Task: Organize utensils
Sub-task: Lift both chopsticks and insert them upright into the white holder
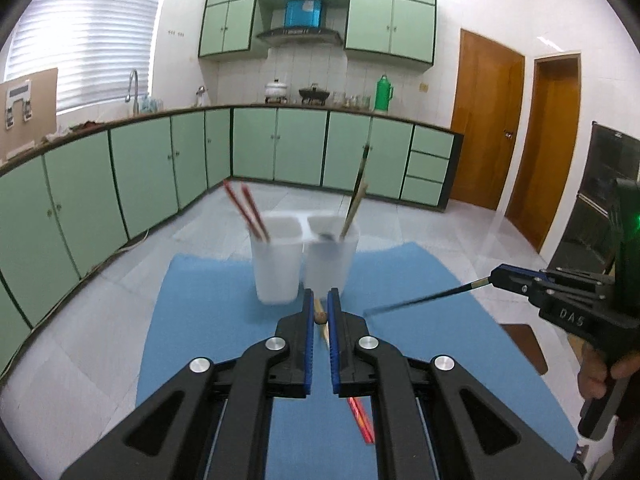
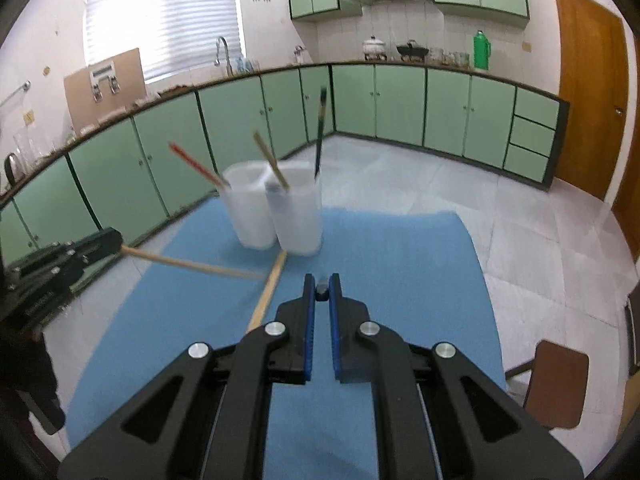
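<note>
Chopsticks are what we are sorting, and both our tongs carry one. Our left tongs (image 1: 320, 308) are closed on a pale wooden chopstick (image 2: 192, 266), gripped at its end so the length points ahead toward the holder. Our right tongs (image 2: 321, 286) pinch a dark chopstick (image 1: 424, 301) the same way. The white two-cup holder (image 1: 304, 256) stands at the far edge of the blue mat (image 1: 224, 320) on the surface: red chopsticks (image 1: 246, 210) lean in its left cup, a pale and a dark one in its right, so colours seem kept apart. Another wooden chopstick (image 2: 266, 294) and a red one (image 1: 362, 420) lie loose on the mat.
</note>
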`<action>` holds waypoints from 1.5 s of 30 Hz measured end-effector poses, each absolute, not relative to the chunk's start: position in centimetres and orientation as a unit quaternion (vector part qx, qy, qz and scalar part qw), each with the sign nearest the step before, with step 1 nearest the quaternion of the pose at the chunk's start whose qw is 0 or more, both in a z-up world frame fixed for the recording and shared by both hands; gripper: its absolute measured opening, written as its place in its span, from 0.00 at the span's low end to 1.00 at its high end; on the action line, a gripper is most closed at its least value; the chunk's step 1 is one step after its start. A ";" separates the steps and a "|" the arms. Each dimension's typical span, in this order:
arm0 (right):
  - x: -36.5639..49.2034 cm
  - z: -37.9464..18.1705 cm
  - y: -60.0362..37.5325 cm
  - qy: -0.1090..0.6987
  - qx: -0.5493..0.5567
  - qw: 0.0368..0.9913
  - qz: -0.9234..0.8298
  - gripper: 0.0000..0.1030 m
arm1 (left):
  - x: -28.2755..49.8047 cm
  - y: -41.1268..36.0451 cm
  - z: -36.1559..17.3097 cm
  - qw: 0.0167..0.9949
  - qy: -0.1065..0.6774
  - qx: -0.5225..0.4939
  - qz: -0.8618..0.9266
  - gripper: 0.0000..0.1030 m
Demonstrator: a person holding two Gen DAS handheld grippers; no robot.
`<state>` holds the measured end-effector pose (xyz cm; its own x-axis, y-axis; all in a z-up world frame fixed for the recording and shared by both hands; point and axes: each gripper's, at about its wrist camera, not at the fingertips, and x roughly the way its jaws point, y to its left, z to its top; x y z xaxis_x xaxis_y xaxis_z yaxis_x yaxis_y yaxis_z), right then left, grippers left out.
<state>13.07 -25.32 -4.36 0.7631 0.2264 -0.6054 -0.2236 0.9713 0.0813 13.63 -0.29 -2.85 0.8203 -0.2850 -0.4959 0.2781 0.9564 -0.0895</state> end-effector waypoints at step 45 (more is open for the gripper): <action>30.7 8.8 -22.3 0.191 -0.017 0.966 0.173 0.06 | 29.2 -1.0 6.7 0.982 0.124 0.014 -0.142 0.06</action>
<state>30.74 -22.32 8.76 0.8669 0.3280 -0.3754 -0.3406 0.9396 0.0343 29.19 -1.04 6.71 0.9291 -0.2747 -0.2475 0.2815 0.9595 -0.0083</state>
